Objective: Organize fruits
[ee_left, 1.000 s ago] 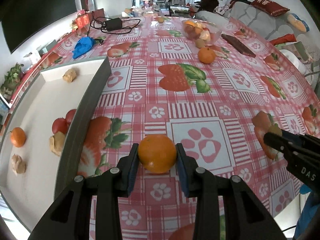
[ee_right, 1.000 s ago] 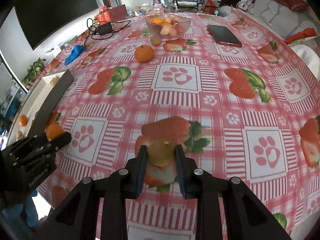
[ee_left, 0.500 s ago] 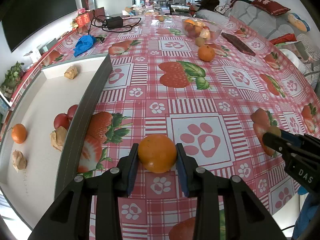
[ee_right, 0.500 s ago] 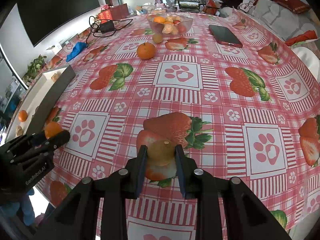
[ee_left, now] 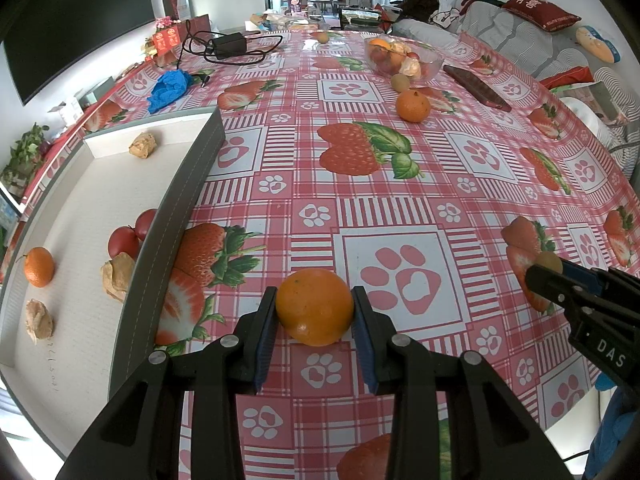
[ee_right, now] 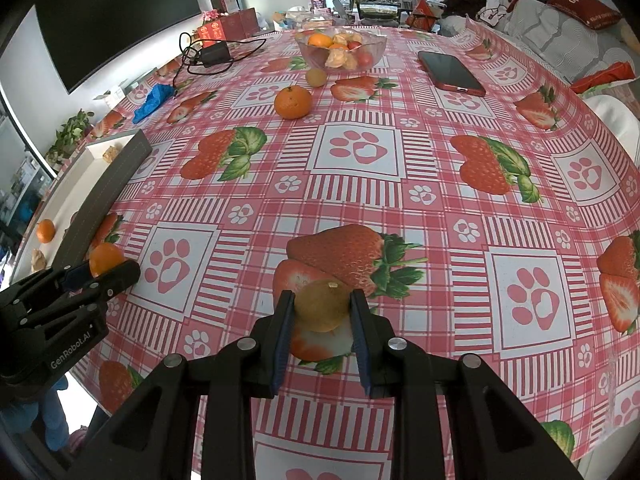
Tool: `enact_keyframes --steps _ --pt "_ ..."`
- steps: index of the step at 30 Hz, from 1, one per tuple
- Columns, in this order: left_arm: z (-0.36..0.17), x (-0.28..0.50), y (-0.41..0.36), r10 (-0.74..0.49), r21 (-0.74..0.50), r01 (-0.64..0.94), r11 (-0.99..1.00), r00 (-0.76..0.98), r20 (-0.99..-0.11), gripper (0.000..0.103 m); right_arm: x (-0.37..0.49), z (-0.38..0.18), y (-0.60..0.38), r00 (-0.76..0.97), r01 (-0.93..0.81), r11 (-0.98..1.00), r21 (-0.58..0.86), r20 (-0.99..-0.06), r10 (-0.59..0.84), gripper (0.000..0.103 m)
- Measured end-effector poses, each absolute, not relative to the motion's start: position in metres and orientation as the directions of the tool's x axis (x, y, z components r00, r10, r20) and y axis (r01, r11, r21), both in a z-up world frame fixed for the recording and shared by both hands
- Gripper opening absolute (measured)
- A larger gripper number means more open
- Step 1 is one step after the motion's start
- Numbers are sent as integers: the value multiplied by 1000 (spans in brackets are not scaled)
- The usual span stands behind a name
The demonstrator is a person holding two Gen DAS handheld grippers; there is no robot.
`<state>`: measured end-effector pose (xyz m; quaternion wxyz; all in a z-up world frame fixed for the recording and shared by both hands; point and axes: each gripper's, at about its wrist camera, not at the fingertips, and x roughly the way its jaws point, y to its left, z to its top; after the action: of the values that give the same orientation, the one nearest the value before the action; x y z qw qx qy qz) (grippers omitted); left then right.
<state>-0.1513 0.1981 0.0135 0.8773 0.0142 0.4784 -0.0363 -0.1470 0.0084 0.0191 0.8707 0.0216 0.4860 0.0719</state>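
Note:
My left gripper (ee_left: 315, 312) is shut on an orange (ee_left: 315, 306) and holds it over the tablecloth, just right of the white tray (ee_left: 172, 200). My right gripper (ee_right: 322, 312) is shut on a small brown-yellow round fruit (ee_right: 322, 305) above the table's near part. The tray holds a mandarin (ee_left: 39, 267), two red fruits (ee_left: 124, 241) and husked fruits (ee_left: 117, 276). A glass bowl of fruit (ee_right: 341, 49) stands far back, with a loose orange (ee_right: 293, 102) and a small brown fruit (ee_right: 316, 77) in front of it.
A red phone (ee_right: 450, 71) lies at the back right. A blue cloth (ee_left: 170, 86) and a black charger with cable (ee_left: 228, 45) lie at the back left. The tray's dark wall (ee_left: 176, 216) runs along the left gripper's side.
Both grippers have drawn back slightly toward the table's near edge with their fruits still held. The left gripper sits a little further from the tray wall.

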Motion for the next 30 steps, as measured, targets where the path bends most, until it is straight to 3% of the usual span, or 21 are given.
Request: enact_keyframes --steps 12,30 --pt "34 -155 220 -173 -147 90 985 533 -828 38 -145 27 4 496 -97 976 194 -841 217 29" --pt "100 -146 307 -88 -97 21 995 634 -768 38 -125 70 71 514 -235 954 185 -810 283 29"
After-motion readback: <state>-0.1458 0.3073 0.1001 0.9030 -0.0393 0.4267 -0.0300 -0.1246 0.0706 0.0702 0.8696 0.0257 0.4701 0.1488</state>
